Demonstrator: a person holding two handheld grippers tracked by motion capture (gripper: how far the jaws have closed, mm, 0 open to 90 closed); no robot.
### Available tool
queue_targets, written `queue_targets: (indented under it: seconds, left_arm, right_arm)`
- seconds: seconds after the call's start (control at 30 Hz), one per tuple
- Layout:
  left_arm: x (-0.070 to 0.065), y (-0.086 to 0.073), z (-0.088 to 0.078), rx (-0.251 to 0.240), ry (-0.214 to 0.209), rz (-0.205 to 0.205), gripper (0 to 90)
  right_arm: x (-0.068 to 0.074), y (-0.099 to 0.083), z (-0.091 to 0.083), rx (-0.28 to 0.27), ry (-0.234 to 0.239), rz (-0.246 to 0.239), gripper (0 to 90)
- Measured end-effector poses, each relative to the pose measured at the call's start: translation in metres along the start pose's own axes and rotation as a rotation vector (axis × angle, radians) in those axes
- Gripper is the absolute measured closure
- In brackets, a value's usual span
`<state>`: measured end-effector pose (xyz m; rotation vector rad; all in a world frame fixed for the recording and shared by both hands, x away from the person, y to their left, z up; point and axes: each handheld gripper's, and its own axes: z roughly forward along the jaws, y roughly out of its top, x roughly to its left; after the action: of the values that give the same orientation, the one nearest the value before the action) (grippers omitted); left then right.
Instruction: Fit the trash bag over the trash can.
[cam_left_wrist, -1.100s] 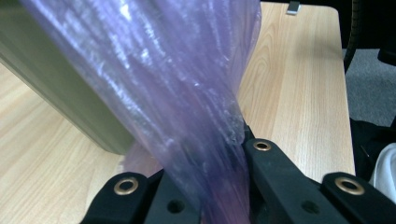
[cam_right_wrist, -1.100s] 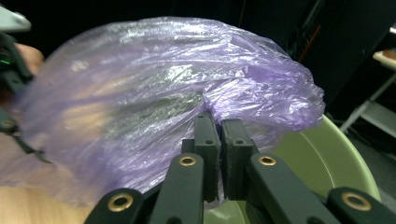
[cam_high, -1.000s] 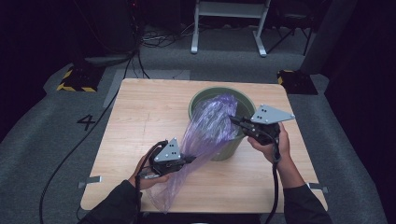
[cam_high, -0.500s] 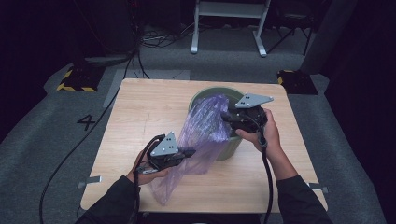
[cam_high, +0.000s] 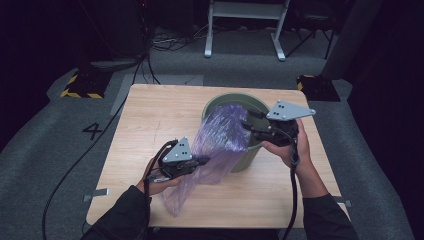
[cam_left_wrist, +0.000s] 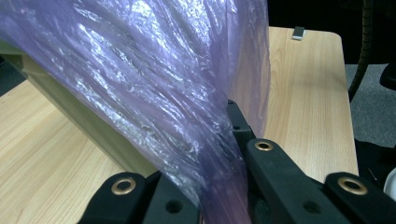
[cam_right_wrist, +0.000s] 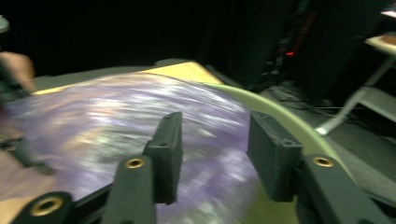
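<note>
Lining the green bin (cam_high: 235, 150) with the purple plastic bag (cam_high: 220, 145) is what you have in hand, and by my reading you are partway through.

Nearest you, by the counter's (cam_high: 150, 115) near edge, the bag's loose tail lies crumpled on the wood. Just above it your left gripper (cam_high: 200, 161) has its jaws clamped together on a gathered bunch of the film; in the left gripper view the plastic (cam_left_wrist: 154, 93) runs straight down between them and stretches away taut over the bin's wall (cam_left_wrist: 70, 107).

Farther off, toward the counter's right edge, the bag climbs over the bin's near rim, and its far portion sits at or just inside the mouth. Your right gripper (cam_high: 248, 125) hangs at that rim. Its jaws have just been opening and now stand apart; in the right gripper view the film (cam_right_wrist: 116, 121) lies blurred beneath and beyond them, with the green rim (cam_right_wrist: 285, 116) curving past, and nothing is pinched between them.

So one part of the bag has reached the bin. What is left, as I judge it: the mouth is not spread around the rim, much of the film hangs outside, and the tail has yet to come off the counter. Whether the bag's opening faces up or down I cannot tell.
</note>
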<state>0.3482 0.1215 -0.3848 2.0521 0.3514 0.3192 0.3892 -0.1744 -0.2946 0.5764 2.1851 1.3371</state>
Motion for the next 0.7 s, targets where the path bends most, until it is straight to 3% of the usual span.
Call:
queue_targets:
  seconds: [0.1,0.23,0.5,0.6,0.7]
  left_arm:
    - [0.001,0.002,0.002,-0.004,0.006,-0.002,87.5]
    - [0.003,0.002,0.005,0.0,0.007,-0.006,87.2]
    - [0.006,0.004,0.005,-0.019,0.017,-0.017,85.7]
    - [0.007,0.006,0.005,-0.025,0.017,-0.017,85.7]
    - [0.007,0.007,0.006,-0.024,0.02,-0.017,85.8]
  right_arm:
    - [0.006,0.003,0.013,0.051,0.052,-0.027,62.6]
    - [0.003,0.002,0.029,0.118,0.111,-0.009,68.9]
    - [-0.001,-0.002,0.045,0.237,0.084,-0.013,81.6]
    - [-0.002,-0.003,0.047,0.245,0.063,-0.001,76.2]
    - [-0.003,-0.003,0.043,0.205,0.047,0.014,68.4]
